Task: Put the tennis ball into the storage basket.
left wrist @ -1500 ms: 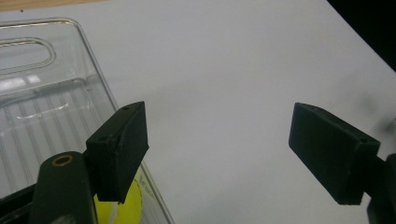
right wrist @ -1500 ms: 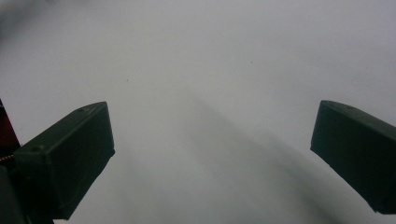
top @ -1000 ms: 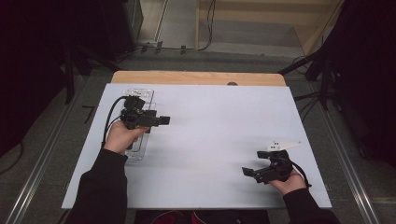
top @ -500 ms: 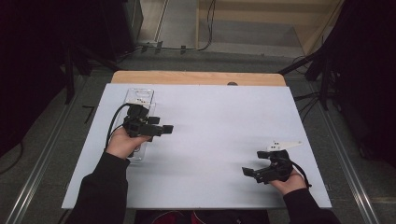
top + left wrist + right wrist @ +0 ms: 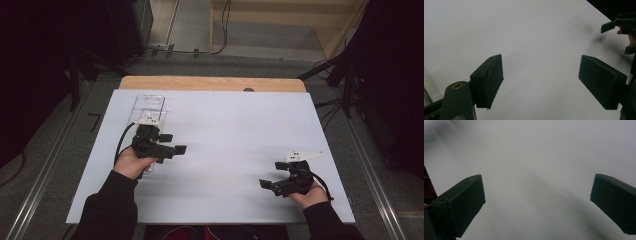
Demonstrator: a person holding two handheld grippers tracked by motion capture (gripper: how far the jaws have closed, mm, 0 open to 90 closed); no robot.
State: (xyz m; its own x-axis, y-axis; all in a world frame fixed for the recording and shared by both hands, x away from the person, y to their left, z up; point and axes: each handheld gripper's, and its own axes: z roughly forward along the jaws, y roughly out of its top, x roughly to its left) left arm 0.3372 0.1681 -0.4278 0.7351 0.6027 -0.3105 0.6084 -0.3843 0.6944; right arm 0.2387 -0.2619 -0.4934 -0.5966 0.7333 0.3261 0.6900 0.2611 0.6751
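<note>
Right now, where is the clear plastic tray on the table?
In the high view, the clear plastic tray lies at the table's far left, partly under the left gripper.

A white table top [image 5: 230, 125] with a wooden far edge [image 5: 210, 83] carries a clear plastic tray [image 5: 149, 106] near its left side.

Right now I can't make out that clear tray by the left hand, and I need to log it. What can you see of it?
The tray looks like clear plastic, long and narrow, with rounded corners and moulded recesses. It lies flat on the white table near the far left corner, running lengthwise away from the person. Nothing can be made out inside it. The left gripper and hand cover its near end; whether they touch it cannot be told.
</note>
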